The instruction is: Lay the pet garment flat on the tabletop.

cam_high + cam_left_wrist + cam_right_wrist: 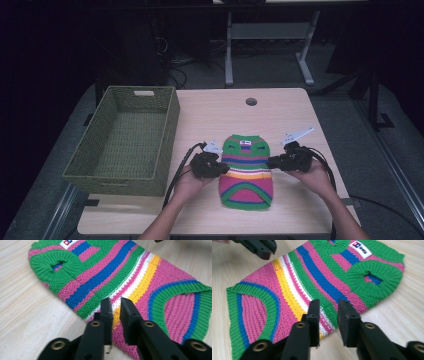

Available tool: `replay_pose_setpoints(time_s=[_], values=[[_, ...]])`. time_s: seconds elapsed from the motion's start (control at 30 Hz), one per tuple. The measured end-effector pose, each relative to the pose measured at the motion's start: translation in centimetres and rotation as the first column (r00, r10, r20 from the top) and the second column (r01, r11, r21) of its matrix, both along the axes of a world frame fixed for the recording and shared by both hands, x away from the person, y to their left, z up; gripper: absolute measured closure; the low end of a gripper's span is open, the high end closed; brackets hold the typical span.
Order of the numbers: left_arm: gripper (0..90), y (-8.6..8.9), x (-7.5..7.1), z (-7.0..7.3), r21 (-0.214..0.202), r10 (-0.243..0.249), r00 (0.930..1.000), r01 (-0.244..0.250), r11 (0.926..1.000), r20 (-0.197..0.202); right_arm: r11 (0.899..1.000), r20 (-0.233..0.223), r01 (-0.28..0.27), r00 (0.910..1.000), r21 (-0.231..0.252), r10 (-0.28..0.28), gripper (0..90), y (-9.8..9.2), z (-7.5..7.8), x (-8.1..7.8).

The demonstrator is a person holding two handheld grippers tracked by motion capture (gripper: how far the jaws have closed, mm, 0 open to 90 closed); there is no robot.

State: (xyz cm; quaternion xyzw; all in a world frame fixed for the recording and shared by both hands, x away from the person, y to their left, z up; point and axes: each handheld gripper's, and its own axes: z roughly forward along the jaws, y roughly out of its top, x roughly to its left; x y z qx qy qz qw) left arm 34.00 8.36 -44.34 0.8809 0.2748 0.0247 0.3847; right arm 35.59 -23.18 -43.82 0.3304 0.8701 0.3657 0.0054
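Forearms entered low; left hand-held gripper (223,167) and right hand-held gripper (270,162) flanked a striped sweater (247,170) lying flat on the pale wood table (280,110), jaws parted, nothing clamped. Green basket (125,140) at left. Dark room behind. Sweater label (361,247) unreadable.

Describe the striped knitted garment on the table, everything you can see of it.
The small knitted sweater lies flat near the table's front edge, neck end pointing away from the person. Stripes run across it in green, pink, blue, white and yellow; ribbed green edging rims the hem arch and sleeve openings, and a white label sits near the neck. The left gripper and right gripper stand at its two side edges, jaws slightly parted, not visibly pinching it.
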Motion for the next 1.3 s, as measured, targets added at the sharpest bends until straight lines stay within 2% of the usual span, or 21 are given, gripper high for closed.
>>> replay_pose_setpoints(time_s=[0.1, 0.13, 0.17, 0.23, 0.27, 0.43, 0.57, 0.93, 1.1, 1.23, 1.3], values=[[75.2, 0.5, -0.1, 0.1, -0.014, 0.009, 0.9999, -0.010, 0.9999, -0.011, 1.000, -0.008, 0.012, 0.9999, 0.011, -0.012, 63.0, -0.4, -0.1, 0.1], [74.0, 0.7, -0.1, 0.1, -0.006, 0.008, 0.9999, -0.008, 1.0000, -0.014, 1.000, -0.006, 0.017, 0.9998, 0.008, -0.017, 60.9, -0.5, -0.1, 0.1], [72.2, 0.8, -0.2, 0.1, -0.018, 0.023, 0.9996, -0.023, 0.9996, -0.019, 1.000, -0.011, 0.025, 0.9996, 0.003, -0.025, 59.9, -0.5, 0.0, 0.0], [71.3, 1.2, -0.3, 0.2, -0.011, 0.021, 0.9997, -0.021, 0.9997, -0.013, 1.000, -0.008, 0.023, 0.9997, 0.012, -0.023, 59.0, -0.7, 0.1, -0.1], [69.6, 1.2, -0.4, 0.2, -0.022, 0.041, 0.9991, -0.041, 0.9989, -0.013, 1.000, -0.003, 0.024, 0.9997, 0.011, -0.024, 58.0, -0.8, 0.2, -0.1], [60.4, 1.5, -0.9, 0.2, -0.018, 0.055, 0.9985, -0.055, 0.9983, 0.000, 0.999, 0.005, 0.027, 0.9996, 0.017, -0.027, 49.6, -1.2, 0.4, -0.3], [52.6, 1.8, -1.2, 0.2, -0.033, 0.071, 0.9975, -0.071, 0.9969, -0.003, 0.999, -0.002, 0.036, 0.9994, 0.022, -0.036, 42.8, -1.5, 0.6, -0.5], [37.1, 2.3, -1.9, 0.7, -0.051, 0.094, 0.9956, -0.093, 0.9944, 0.007, 0.998, -0.007, 0.059, 0.9983, 0.031, -0.059, 38.4, -3.0, 0.5, -1.4], [33.1, 2.6, -2.2, 1.1, -0.061, 0.090, 0.9959, -0.089, 0.9942, 0.013, 0.997, -0.020, 0.071, 0.9973, 0.035, -0.071, 36.4, -3.7, 0.3, -1.9], [31.1, 2.7, -2.5, 1.1, -0.042, 0.073, 0.9971, -0.072, 0.9965, 0.018, 0.997, -0.019, 0.072, 0.9973, 0.036, -0.071, 35.4, -4.1, 0.4, -2.1], [29.9, 2.6, -2.7, 1.0, -0.048, 0.081, 0.9966, -0.080, 0.9956, 0.015, 0.997, -0.019, 0.072, 0.9972, 0.036, -0.072, 35.0, -4.2, 0.5, -2.2]])
